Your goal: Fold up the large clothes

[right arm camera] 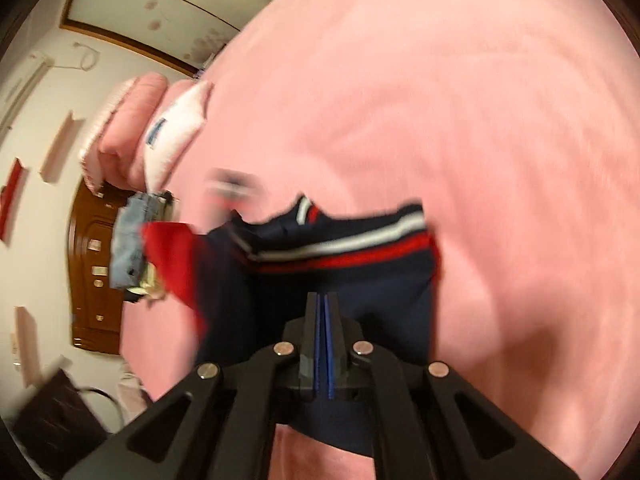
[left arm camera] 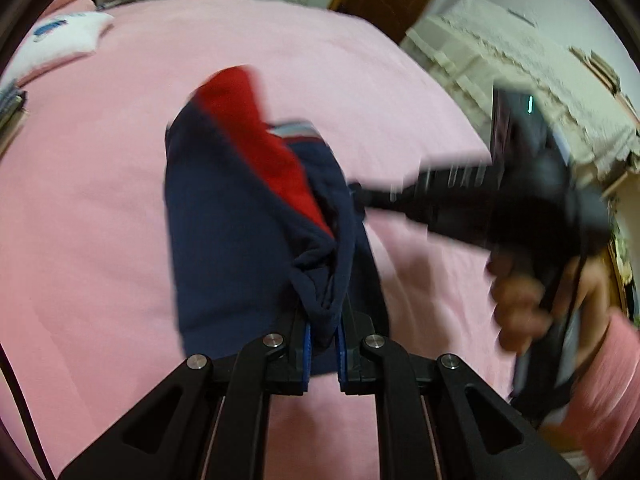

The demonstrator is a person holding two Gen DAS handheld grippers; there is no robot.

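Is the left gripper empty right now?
No, the left gripper has a bunched fold of the navy garment pinched between its jaws.

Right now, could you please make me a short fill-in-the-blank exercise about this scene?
1. The garment is mostly navy with a ____ panel.
2. It lies on a ____ bedspread.
3. The left claw is ____ on a fold of the garment.
4. Beside the white pillow lies folded light-blue ____.

Missing words: red; pink; shut; denim
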